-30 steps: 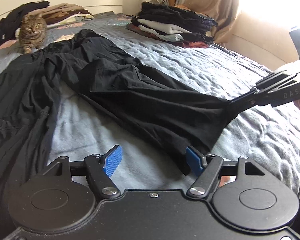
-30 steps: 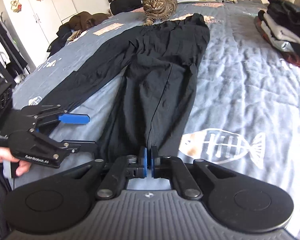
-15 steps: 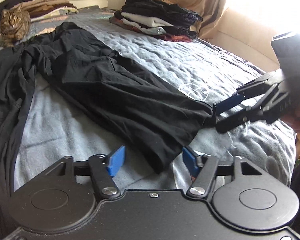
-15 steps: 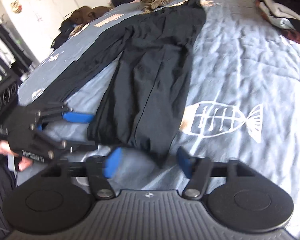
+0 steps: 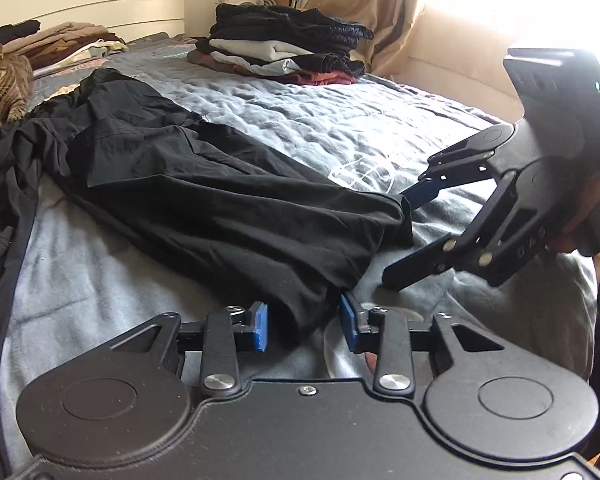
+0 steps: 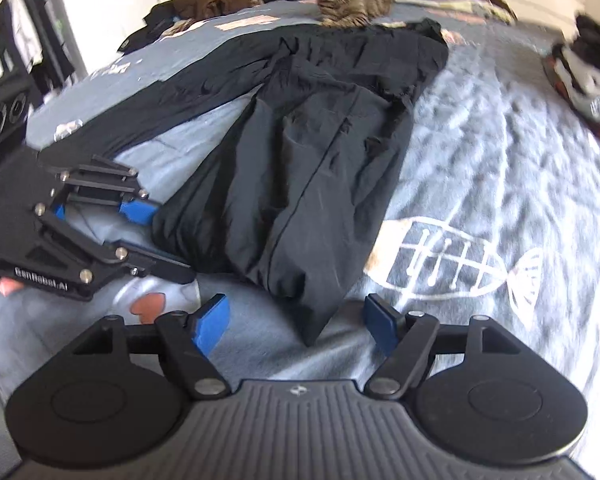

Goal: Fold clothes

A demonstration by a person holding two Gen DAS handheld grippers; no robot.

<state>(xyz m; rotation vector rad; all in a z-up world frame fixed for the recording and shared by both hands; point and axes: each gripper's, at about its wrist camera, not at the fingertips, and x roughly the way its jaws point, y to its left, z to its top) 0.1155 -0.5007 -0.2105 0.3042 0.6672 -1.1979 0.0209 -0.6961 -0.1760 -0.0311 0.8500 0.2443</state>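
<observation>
Black trousers (image 5: pixel 204 200) (image 6: pixel 320 168) lie lengthwise on the bed, one leg running toward me and the other trailing off to the left. That near leg's hem (image 5: pixel 300 320) sags between the blue pads of my left gripper (image 5: pixel 304 325). Its jaws are closing, with a small gap still showing on each side of the cloth. My right gripper (image 6: pixel 298 325) hangs low over the hem's other corner (image 6: pixel 312 328), jaws wide and still opening, pads clear of the cloth. Each gripper shows in the other's view: right gripper (image 5: pixel 400 236), left gripper (image 6: pixel 160 240).
A tabby cat (image 6: pixel 348 0) (image 5: pixel 0 80) lies at the trousers' waist end. A stack of folded clothes (image 5: pixel 284 52) sits at the far right of the grey-blue bedspread (image 6: pixel 500 168) with its fish print. More garments are piled by the headboard (image 5: pixel 60 44). The bed's edge is just below my grippers.
My right gripper was shut on the hem and has opened wide, letting it drop onto the bed. My left gripper's jaws have narrowed around the hem's corner. Both grippers have sunk lower.
</observation>
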